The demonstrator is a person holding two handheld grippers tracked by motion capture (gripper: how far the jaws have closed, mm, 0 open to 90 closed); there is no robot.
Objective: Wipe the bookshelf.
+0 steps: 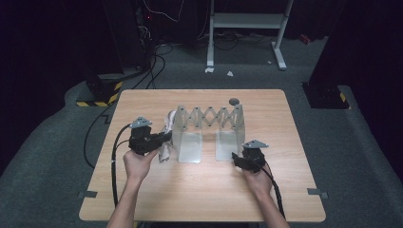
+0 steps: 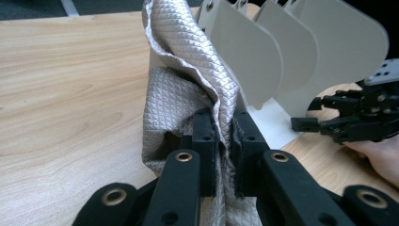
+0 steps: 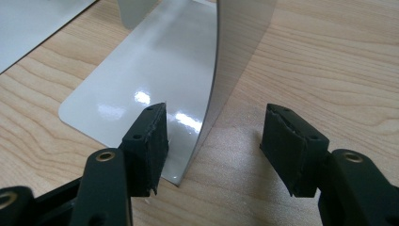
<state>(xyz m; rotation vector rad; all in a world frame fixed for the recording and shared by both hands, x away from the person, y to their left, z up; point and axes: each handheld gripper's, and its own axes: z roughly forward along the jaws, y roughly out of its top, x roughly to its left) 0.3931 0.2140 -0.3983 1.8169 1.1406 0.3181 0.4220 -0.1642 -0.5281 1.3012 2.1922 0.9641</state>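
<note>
A grey quilted cloth (image 2: pixel 188 52) hangs pinched between the jaws of my left gripper (image 2: pixel 225 127), which is shut on it. In the high view the cloth (image 1: pixel 165 153) droops beside the left end of a grey metal folding rack (image 1: pixel 209 118), and the left gripper (image 1: pixel 166 137) is held above the table. The rack's rounded upright plates (image 2: pixel 282 56) stand just behind the cloth. My right gripper (image 3: pixel 214 136) is open at the rack's right end, low over the table. The edge of an upright plate (image 3: pixel 240 47) stands between its jaws, clear of both pads.
The rack's flat base plate (image 3: pixel 155 70) lies on the wooden table (image 1: pixel 190 190). A small round grey disc (image 1: pixel 234 101) sits near the far edge. A white frame (image 1: pixel 247 21) and cables are on the floor beyond the table.
</note>
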